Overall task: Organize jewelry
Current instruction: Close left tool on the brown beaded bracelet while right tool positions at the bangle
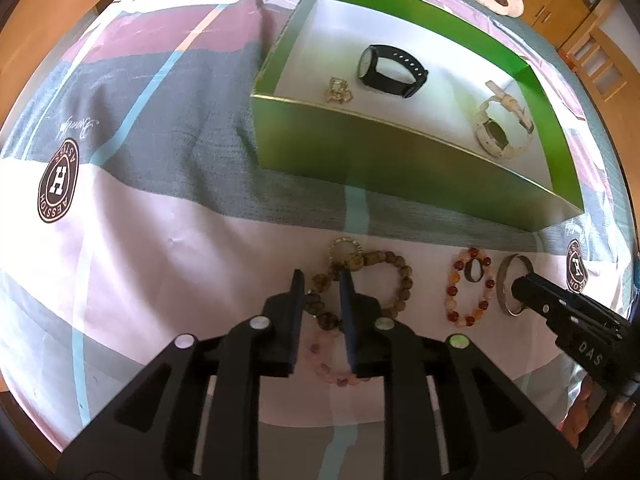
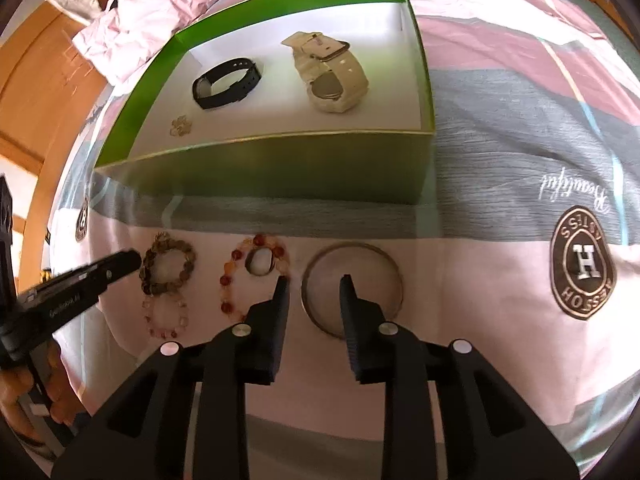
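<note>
Left gripper (image 1: 322, 276) parted astride brown beads (image 1: 362, 280); right gripper (image 2: 314, 280) parted astride bangle (image 2: 352, 288) rim, nothing pinched. Risks snagging pink beads (image 1: 332, 364) underneath, or flicking the bangle off hard pads.

From my left wrist camera, my left gripper's black fingers (image 1: 298, 320) hide parts of the brown wooden bead bracelet (image 1: 400, 280) and pale pink bead bracelet (image 1: 324, 368), and the small gold trinket (image 1: 338, 91) is too blurred to identify.

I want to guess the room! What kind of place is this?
Probably a bedroom. The jewelry lies on a bed with a patterned bedsheet, a rumpled pillow or duvet sits at the far end, and wooden furniture stands beside it.
</note>
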Available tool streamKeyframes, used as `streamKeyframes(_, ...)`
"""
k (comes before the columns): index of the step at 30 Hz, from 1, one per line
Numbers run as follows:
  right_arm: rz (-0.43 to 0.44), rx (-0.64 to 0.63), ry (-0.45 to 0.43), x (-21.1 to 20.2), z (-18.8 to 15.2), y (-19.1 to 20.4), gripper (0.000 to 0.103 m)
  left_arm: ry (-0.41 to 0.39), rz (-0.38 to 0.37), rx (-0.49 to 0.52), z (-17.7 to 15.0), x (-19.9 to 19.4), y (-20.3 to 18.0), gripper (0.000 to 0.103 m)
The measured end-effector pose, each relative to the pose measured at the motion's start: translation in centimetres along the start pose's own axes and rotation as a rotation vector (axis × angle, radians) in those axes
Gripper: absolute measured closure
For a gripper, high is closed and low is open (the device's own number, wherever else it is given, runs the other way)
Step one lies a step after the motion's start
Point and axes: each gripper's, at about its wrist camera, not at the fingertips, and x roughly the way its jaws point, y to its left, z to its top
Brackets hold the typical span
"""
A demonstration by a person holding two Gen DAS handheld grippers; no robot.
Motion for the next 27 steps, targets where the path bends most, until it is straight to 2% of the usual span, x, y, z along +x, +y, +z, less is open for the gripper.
streamKeyframes(4, 0.021, 0.074, -0.014, 0.7, 0.8, -1.0, 0.074, 0.016, 0.008, -0.017, 0.0, 0.4, 0.7, 0.075)
streamKeyframes(6, -0.004, 0.092, -0.031, 0.9, 1.0, -1.3, 0.064, 0.023, 0.01, -0.024, 0.1, 0.5, 0.9, 0.068)
streamKeyframes(11, -0.052, 0.087, -0.062, 1.7, 1.3, -1.2, 0.063, 0.04, 0.02, -0.012, -0.1, 1.3, 1.0, 0.068)
streamKeyframes(13, -0.092, 0.053, -0.07, 1.7, 1.3, -0.6, 0.068, 0.045, 0.019, -0.004, -0.2, 1.7, 0.8, 0.068)
streamKeyframes(14, -0.102, 0.047, -0.071, 1.7, 1.3, -0.5, 0.076, 0.046, 0.021, 0.003, -0.2, 1.9, 0.7, 0.068)
streamKeyframes(15, -0.096, 0.039, -0.068, 1.7, 1.3, -0.4, 0.086, 0.044, 0.023, 0.009, -0.2, 2.0, 0.6, 0.068)
streamKeyframes(17, -0.051, 0.039, -0.045, 1.9, 1.4, -0.4, 0.093, 0.041, 0.015, 0.022, 0.0, 2.2, 0.3, 0.068)
streamKeyframes(18, -0.034, 0.04, -0.035, 1.9, 1.3, -0.4, 0.094, 0.042, 0.013, 0.027, 0.1, 2.4, 0.0, 0.069)
streamKeyframes(20, -0.031, 0.037, -0.035, 2.0, 1.2, -0.3, 0.094, 0.041, 0.016, 0.031, 0.3, 2.5, -0.3, 0.086)
streamKeyframes(22, -0.019, 0.036, -0.029, 1.9, 1.3, -0.3, 0.097, 0.039, -0.002, 0.02, 0.5, 2.3, -0.3, 0.092)
streamKeyframes(27, 0.003, 0.028, -0.073, -0.4, 1.4, -0.2, 0.098, -0.013, -0.059, 0.017, 0.7, 0.2, -0.8, 0.092)
